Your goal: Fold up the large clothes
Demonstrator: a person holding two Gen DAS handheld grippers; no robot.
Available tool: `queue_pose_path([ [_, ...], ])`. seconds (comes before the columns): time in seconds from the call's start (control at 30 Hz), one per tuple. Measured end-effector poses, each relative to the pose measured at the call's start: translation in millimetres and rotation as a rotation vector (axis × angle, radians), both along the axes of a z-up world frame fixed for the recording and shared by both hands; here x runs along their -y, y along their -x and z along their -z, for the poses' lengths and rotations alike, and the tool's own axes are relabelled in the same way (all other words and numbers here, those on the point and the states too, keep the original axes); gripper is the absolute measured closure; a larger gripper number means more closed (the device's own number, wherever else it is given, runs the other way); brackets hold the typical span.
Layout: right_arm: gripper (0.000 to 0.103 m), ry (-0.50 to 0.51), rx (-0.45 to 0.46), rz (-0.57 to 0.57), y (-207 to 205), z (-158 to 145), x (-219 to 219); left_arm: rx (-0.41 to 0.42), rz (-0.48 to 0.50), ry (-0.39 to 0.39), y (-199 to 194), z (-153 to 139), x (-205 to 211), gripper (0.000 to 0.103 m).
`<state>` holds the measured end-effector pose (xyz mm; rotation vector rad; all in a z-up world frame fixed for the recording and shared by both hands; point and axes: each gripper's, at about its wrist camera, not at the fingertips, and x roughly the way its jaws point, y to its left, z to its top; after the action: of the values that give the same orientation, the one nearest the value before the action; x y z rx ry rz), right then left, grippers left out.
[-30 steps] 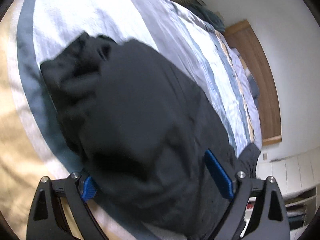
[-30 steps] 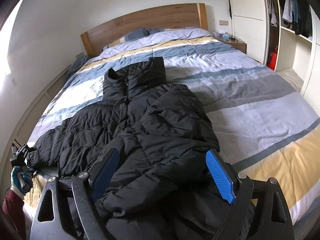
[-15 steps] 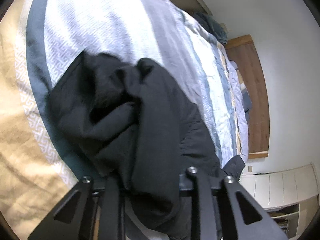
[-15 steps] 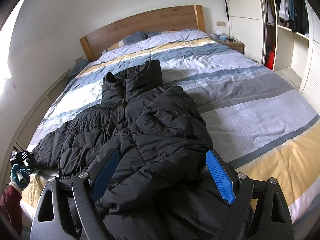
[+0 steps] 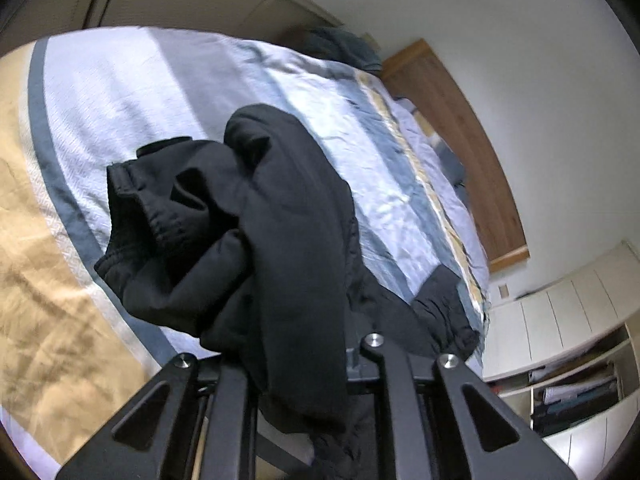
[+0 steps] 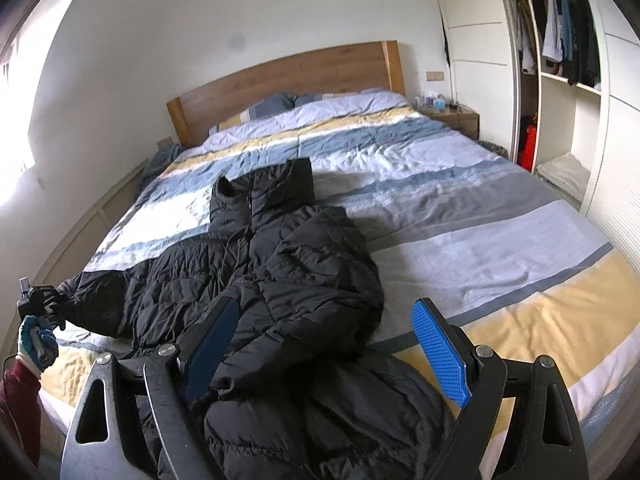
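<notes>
Since the earlier frame my left tongs (image 5: 304, 364) have closed from wide open onto the cuff end of the sleeve (image 5: 224, 216), and that sleeve now hangs bunched off the bedspread (image 5: 120, 92) instead of lying flat on it. Black cloth fills the gap between the left fingers, so I take it as a firm pinch, though the pads themselves are buried in fabric and I cannot see them. My right tongs (image 6: 324, 348) stand wide with nothing pressed between the blue pads (image 6: 440, 352); they hover over the near hem of the jacket (image 6: 280, 264), whose cloth lies under them but untouched. The jacket lies on the bed with its long axis running away from me, collar (image 6: 260, 188) pointing at the headboard (image 6: 288, 76) and hem at the foot edge nearest me. One sleeve seems already folded across the chest; the other stretches out to my left, where my left hand (image 6: 38, 344) holds its end at the bed's edge. What matters for the fold is that this sleeve runs crosswise to the body, so it lies away from the torso toward my left, and my left hand is the one placed to carry it inward over the chest.
</notes>
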<state>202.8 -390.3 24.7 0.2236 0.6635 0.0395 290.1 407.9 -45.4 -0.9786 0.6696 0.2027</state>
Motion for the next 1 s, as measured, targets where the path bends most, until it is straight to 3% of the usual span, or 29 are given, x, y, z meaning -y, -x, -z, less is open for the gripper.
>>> queue_pose_path([
  [0.23, 0.015, -0.035, 0.017, 0.01, 25, -1, 22, 0.043, 0.11, -0.071, 0, -42, 55, 0.089],
  [0.53, 0.015, -0.084, 0.049, 0.019, 54, 2, 57, 0.076, 0.279, -0.199, -4, -84, 170, 0.089],
  [0.7, 0.015, -0.109, 0.054, 0.042, 67, 8, 81, 0.055, 0.372, -0.272, -1, -84, 236, 0.089],
  [1.0, 0.015, -0.164, 0.03, 0.086, 86, 35, 118, -0.042, 0.513, -0.38, 11, -52, 334, 0.089],
])
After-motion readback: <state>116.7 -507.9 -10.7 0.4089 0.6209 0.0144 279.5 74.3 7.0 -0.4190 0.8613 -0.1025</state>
